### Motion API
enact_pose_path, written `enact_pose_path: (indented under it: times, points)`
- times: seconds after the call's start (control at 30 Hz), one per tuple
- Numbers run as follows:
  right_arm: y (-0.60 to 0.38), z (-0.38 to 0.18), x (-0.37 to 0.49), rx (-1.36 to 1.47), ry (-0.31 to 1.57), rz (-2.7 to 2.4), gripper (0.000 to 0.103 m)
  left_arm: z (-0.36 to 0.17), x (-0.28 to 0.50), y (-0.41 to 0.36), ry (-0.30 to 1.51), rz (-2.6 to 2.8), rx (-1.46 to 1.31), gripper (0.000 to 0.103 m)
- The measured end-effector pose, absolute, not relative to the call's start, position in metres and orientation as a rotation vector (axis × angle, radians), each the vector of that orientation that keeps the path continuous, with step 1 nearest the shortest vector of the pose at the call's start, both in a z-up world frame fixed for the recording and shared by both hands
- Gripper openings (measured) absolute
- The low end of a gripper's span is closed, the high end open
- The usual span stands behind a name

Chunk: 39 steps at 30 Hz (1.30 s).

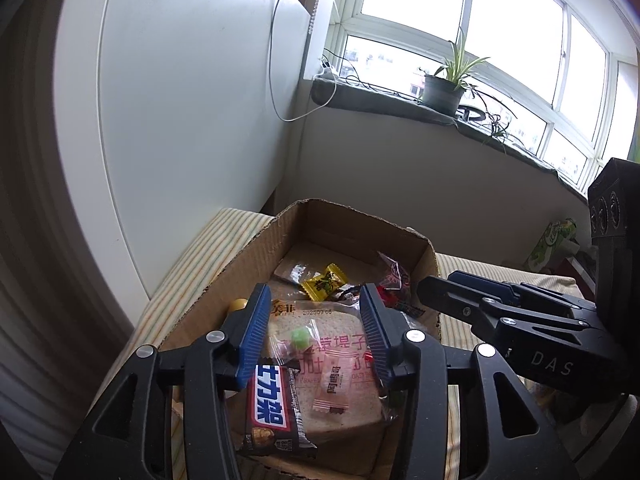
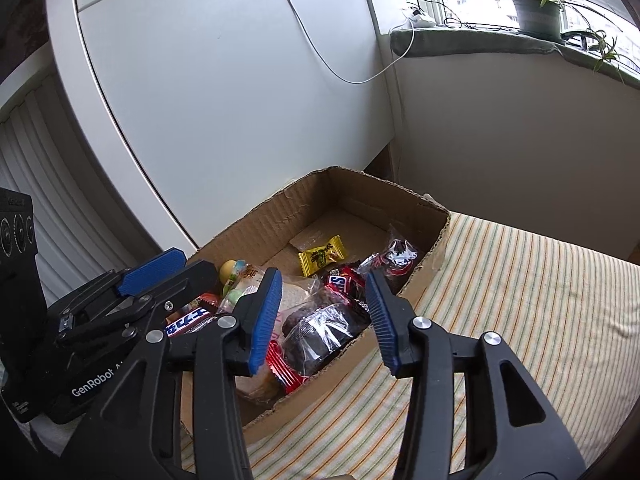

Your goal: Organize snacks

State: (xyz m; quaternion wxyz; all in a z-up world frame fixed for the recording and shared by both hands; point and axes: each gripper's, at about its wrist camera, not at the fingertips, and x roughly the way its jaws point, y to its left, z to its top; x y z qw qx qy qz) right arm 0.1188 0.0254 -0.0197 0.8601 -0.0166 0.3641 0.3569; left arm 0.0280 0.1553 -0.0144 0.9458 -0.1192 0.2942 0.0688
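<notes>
An open cardboard box sits on a striped cloth and holds several snacks. My left gripper hovers open over its near end, nothing between the pads. Below it lie a wrapped bread slice, a Snickers bar, a pink candy and a yellow candy. My right gripper is open above the box's right side, over a dark muffin in clear wrap and a red wrapper. Each gripper shows in the other's view, the right and the left.
The striped cloth spreads to the right of the box. A white cabinet stands close behind, with a cable hanging down it. A potted plant is on the windowsill. A green packet lies at the far right.
</notes>
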Motion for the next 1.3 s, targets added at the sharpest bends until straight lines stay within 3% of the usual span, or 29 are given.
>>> enact_pose_path:
  times: [0.13, 0.23, 0.37, 0.43, 0.47, 0.5, 0.57, 0.77, 1.3]
  points:
    - [0.023, -0.020, 0.120, -0.041, 0.765, 0.730, 0.047, -0.013, 0.026, 0.153, 0.597, 0.153, -0.229, 0.045]
    - [0.022, -0.020, 0.119, -0.048, 0.756, 0.713, 0.060, -0.013, 0.025, 0.152, 0.602, 0.161, -0.219, 0.045]
    - [0.022, -0.018, 0.116, -0.060, 0.745, 0.702, 0.061, -0.013, 0.023, 0.150, 0.605, 0.173, -0.205, 0.046]
    - [0.022, -0.018, 0.114, -0.079, 0.735, 0.684, 0.061, -0.012, 0.021, 0.150, 0.600, 0.182, -0.199, 0.056]
    - [0.022, -0.018, 0.113, -0.091, 0.733, 0.675, 0.066, -0.012, 0.020, 0.150, 0.597, 0.188, -0.197, 0.057]
    - [0.022, -0.018, 0.112, -0.102, 0.730, 0.668, 0.077, -0.011, 0.019, 0.149, 0.596, 0.195, -0.192, 0.059]
    - [0.021, -0.017, 0.106, -0.119, 0.708, 0.662, 0.083, -0.012, 0.017, 0.147, 0.601, 0.200, -0.180, 0.064]
    - [0.012, -0.011, 0.091, -0.184, 0.649, 0.605, 0.086, -0.007, 0.008, 0.142, 0.580, 0.222, -0.169, 0.079]
    - [-0.036, 0.000, 0.065, -0.113, 0.611, 0.578, 0.090, -0.006, -0.019, 0.123, 0.561, 0.240, -0.143, 0.080]
